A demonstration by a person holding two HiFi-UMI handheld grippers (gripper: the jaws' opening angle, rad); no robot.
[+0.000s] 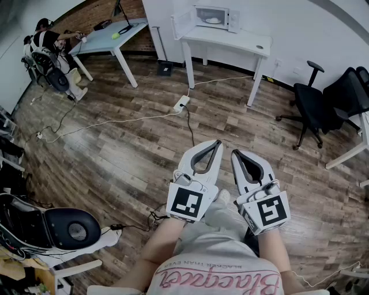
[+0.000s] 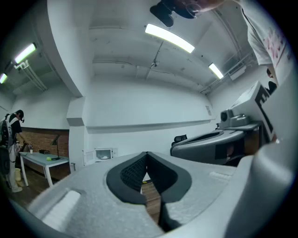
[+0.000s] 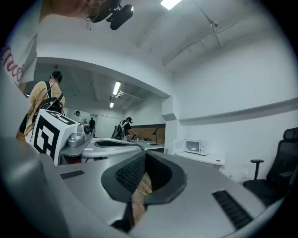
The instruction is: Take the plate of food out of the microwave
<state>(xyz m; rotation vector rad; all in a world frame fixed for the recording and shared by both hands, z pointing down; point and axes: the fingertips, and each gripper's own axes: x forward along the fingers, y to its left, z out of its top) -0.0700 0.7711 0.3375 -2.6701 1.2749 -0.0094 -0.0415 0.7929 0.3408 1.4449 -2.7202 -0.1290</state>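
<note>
A white microwave (image 1: 211,17) stands far off on a white table (image 1: 230,43) by the back wall, its door swung open to the left. A pale plate of food (image 1: 213,21) shows inside it. The microwave also appears small in the left gripper view (image 2: 103,154) and in the right gripper view (image 3: 194,147). My left gripper (image 1: 217,144) and right gripper (image 1: 237,154) are held side by side close to my body, well short of the table. Both have their jaws shut with nothing between them.
A wooden floor with white cables and a power strip (image 1: 181,104) lies between me and the table. Black office chairs (image 1: 314,103) stand at the right. A blue table (image 1: 112,37) and a seated person (image 1: 49,52) are at the far left. A chair (image 1: 63,227) is near my left.
</note>
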